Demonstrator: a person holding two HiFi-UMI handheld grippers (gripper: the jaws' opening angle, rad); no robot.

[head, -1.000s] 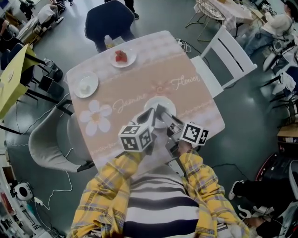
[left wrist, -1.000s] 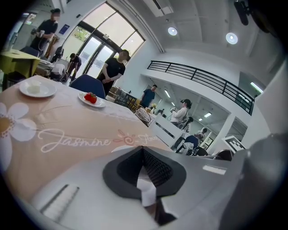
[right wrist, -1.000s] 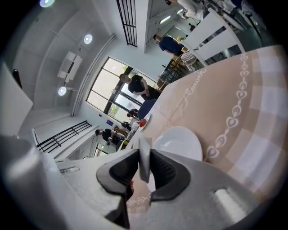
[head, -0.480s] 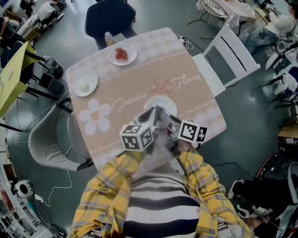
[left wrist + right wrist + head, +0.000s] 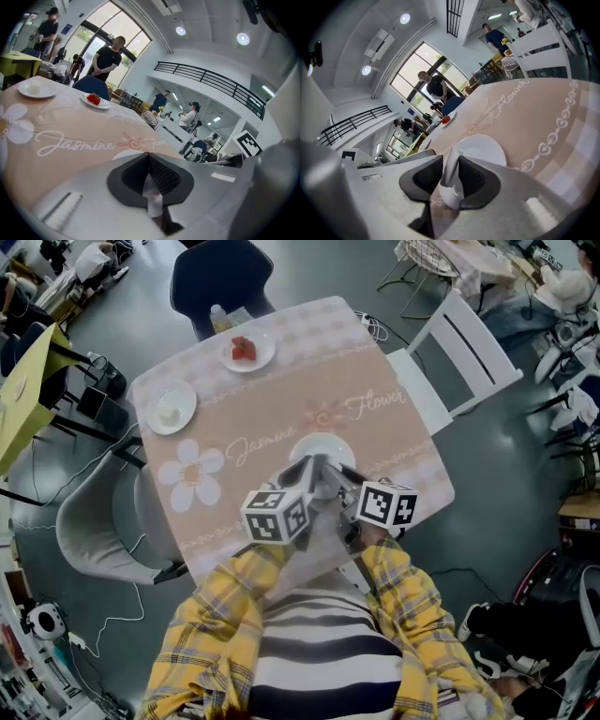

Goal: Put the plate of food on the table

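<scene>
The plate [image 5: 485,147], rim clamped by the left tongs [image 5: 150,180], sits between the opening right tongs [image 5: 451,176]. An uneven release could drag it along the counter [image 5: 543,112].

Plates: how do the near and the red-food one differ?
The near plate shows no food; the far plate carries red food. The near plate's rim is gripped by the left gripper and sits between the opening jaws of the right gripper; the far plate stands free. Both are white and round.
</scene>
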